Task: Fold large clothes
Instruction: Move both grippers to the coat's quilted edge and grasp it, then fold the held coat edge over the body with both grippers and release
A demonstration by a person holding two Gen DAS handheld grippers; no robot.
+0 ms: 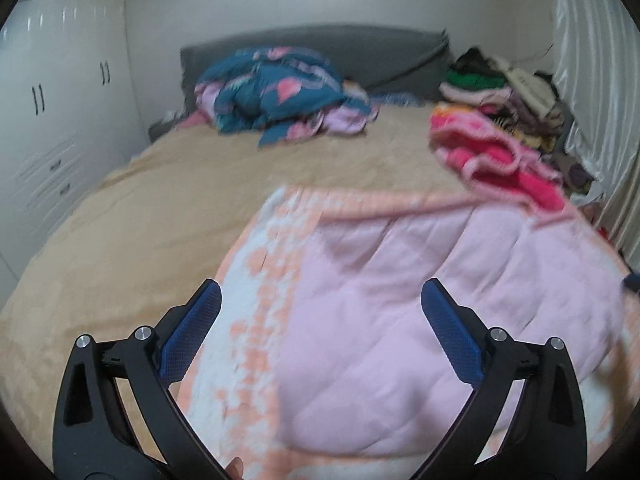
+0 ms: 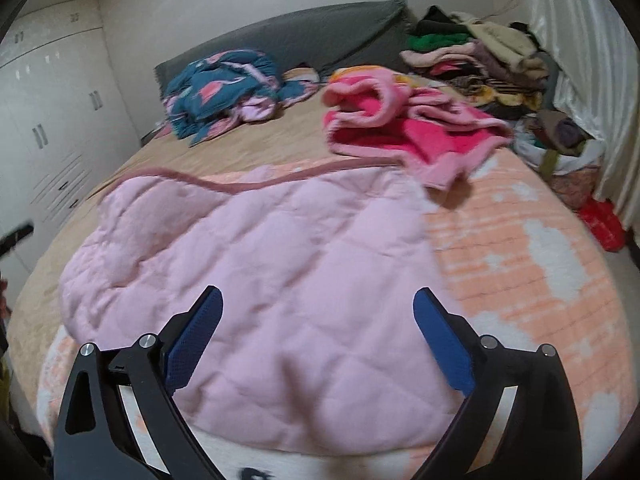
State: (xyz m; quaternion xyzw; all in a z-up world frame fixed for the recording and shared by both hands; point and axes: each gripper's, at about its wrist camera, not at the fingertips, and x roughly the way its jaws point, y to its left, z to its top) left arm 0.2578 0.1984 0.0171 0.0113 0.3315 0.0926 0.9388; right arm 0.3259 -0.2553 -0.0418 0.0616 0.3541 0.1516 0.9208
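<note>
- The pink quilted garment [image 2: 256, 280] lies spread on the bed [image 1: 132, 216], on top of an orange-and-white patterned blanket [image 2: 520, 248].
- The left gripper [image 1: 320, 320] stands wide, nothing between its blue pads; the garment lies directly ahead and below, its bulk off to that gripper's right.
- The right gripper [image 2: 316, 320] is likewise spread wide and empty, with the garment's near portion centred under its fingers.
- The garment's long axis appears to run across the bed, its darker trimmed edge [image 2: 224, 184] on the far side.
- Judgement: the right gripper sits more squarely over the cloth; the left is nearer its left border.
- A crumpled bright pink fleece [image 2: 400, 136] lies beyond, well clear of both grippers.
</note>
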